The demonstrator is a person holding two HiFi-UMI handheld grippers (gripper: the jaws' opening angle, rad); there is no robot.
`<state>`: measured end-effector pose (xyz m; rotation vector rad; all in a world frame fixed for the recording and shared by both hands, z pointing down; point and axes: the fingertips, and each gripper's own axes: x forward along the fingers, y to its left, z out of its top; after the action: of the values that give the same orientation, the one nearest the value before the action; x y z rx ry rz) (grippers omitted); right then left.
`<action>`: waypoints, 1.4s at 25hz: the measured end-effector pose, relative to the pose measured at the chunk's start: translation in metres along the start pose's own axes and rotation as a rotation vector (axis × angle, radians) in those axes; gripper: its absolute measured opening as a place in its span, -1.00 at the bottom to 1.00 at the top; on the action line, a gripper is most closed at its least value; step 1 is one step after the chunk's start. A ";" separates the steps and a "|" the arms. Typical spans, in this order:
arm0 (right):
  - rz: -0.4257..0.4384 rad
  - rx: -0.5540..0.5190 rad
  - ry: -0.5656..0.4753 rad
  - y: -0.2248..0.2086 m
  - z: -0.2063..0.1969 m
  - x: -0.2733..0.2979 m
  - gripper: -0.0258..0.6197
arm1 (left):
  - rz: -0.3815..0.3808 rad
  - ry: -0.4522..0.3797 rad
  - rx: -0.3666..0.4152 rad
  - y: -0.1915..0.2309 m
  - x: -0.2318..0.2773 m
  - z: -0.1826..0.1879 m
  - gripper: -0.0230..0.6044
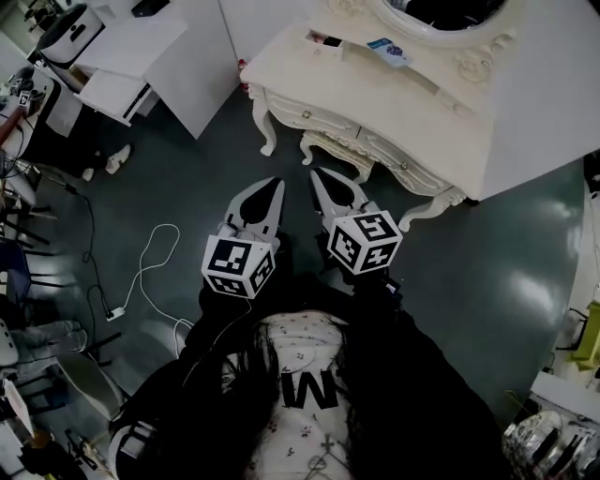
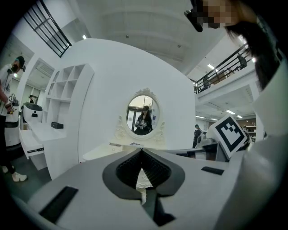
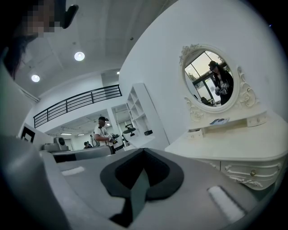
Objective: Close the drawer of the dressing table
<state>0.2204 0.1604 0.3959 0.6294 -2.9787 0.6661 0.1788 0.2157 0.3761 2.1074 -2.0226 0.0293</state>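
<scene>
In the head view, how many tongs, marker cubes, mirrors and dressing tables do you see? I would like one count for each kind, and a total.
Tongs: 2 (left tongs, right tongs)
Marker cubes: 2 (left cube, right cube)
Mirror: 1
Dressing table: 1
Total: 6

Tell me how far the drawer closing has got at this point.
Nothing looks done: the small drawer on top of the dressing table seems pulled out, its dark inside showing. In hand: the left hand-held gripper and right hand-held gripper, both shut and empty, hang short of the table. Left: reach that drawer and push it in.
</scene>
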 end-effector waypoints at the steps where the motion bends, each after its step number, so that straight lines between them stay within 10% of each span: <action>1: -0.002 0.001 0.003 -0.003 0.000 0.006 -0.90 | -0.001 0.000 -0.001 0.005 0.004 0.000 -0.93; 35: -0.299 0.035 0.017 -0.055 0.038 0.274 -0.90 | -0.275 0.069 0.014 0.242 0.171 0.055 -0.93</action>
<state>-0.0069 -0.0050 0.4139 1.0378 -2.7755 0.6947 -0.0593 0.0311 0.3851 2.3396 -1.6838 0.0710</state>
